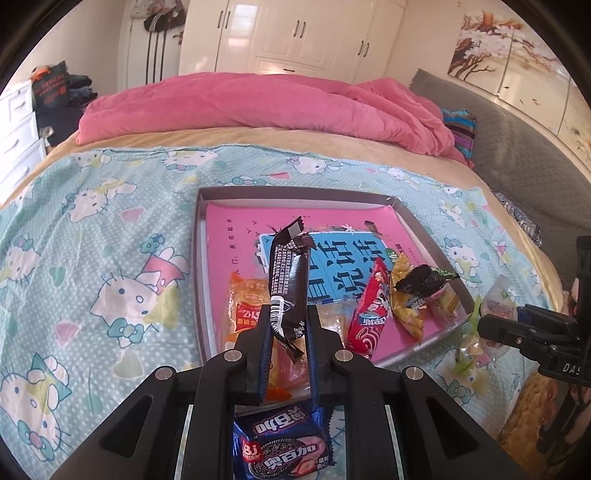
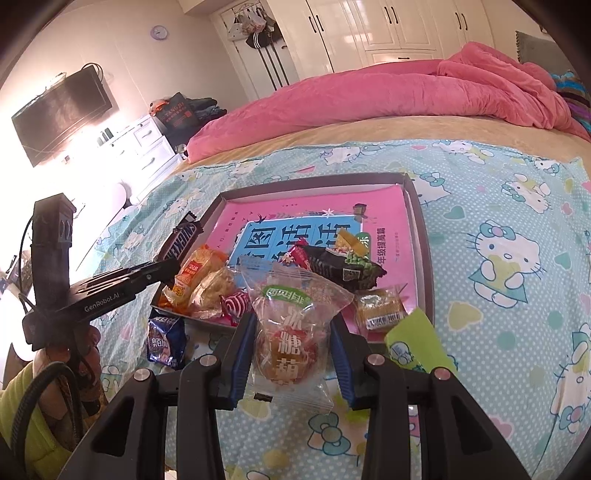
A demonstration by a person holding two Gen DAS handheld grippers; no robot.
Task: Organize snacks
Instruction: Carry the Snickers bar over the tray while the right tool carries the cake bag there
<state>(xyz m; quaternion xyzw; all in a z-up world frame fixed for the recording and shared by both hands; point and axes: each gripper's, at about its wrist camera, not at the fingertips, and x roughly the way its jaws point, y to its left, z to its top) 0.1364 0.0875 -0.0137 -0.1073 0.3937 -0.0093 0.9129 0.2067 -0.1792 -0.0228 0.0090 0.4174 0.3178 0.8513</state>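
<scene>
Cookie pack [image 1: 282,448] lies below me; my left gripper [image 1: 290,332] clamps a black bar [image 1: 288,280], my right gripper [image 2: 291,350] a clear bag [image 2: 291,328]; both next go into the tray [image 1: 201,258].

Black bar [image 1: 286,280] upright over snack-strewn tray [image 1: 199,266]

Bedroom. Large bed [image 1: 122,144] with tan cover, light-blue cartoon-cat sheet [image 1: 92,236] spread over the near part, rumpled pink duvet [image 1: 266,107] bunched at the far end. Grey quilted headboard [image 1: 517,147] on the right, floral wall panels [image 1: 509,59] above it. Glossy cream wardrobe [image 1: 295,33] with dark handles along the back wall. White drawer unit [image 2: 147,147] on the left with folded clothes on top. Wall-mounted black TV [image 2: 59,114], small round clock [image 2: 159,33]. Strong glare from the left washes out that side.
</scene>
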